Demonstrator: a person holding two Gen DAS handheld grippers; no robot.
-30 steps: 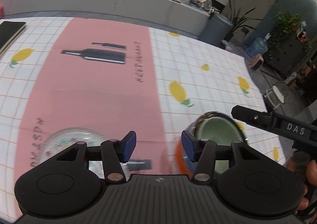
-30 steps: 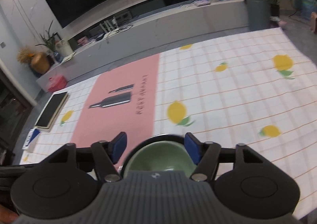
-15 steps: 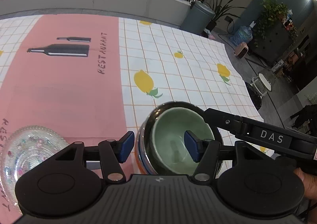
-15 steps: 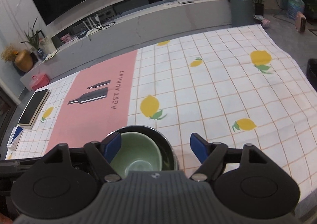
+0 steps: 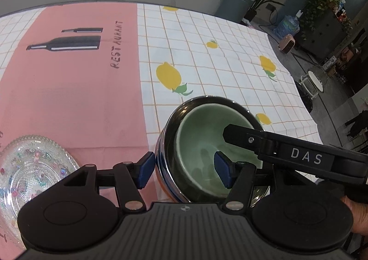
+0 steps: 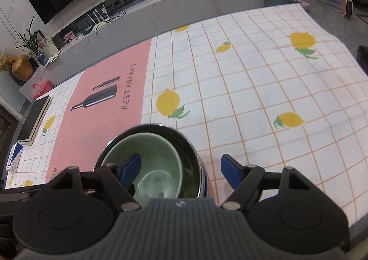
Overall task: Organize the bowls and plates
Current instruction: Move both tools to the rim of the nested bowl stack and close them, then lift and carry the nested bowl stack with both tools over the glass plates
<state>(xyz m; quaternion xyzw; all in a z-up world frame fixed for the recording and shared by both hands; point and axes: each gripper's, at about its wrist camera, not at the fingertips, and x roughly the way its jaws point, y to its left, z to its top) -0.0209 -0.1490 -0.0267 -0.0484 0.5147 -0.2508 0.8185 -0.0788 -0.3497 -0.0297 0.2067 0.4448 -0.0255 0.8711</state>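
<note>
A green bowl [image 5: 202, 135] sits nested inside a dark steel bowl [image 5: 171, 122] on the tablecloth; both also show in the right wrist view, the green bowl [image 6: 149, 158] and the steel bowl [image 6: 191, 154]. My left gripper [image 5: 184, 168] is open and straddles the bowls' left rim, one finger outside, one inside. My right gripper [image 6: 180, 171] is open and straddles the right rim, its left finger inside the green bowl. A clear patterned glass plate [image 5: 30, 168] lies at the lower left.
The tablecloth has a pink panel [image 5: 69, 76] and a white lemon-print grid [image 6: 253, 99]. A dark book [image 6: 34, 122] and a small blue box [image 6: 13, 158] lie at the table's far left. The table's right edge [image 5: 299, 89] is near.
My left gripper moved right from the glass plate to the bowls' left rim. My right gripper shifted right and opened wider, now over the bowls' right rim.
</note>
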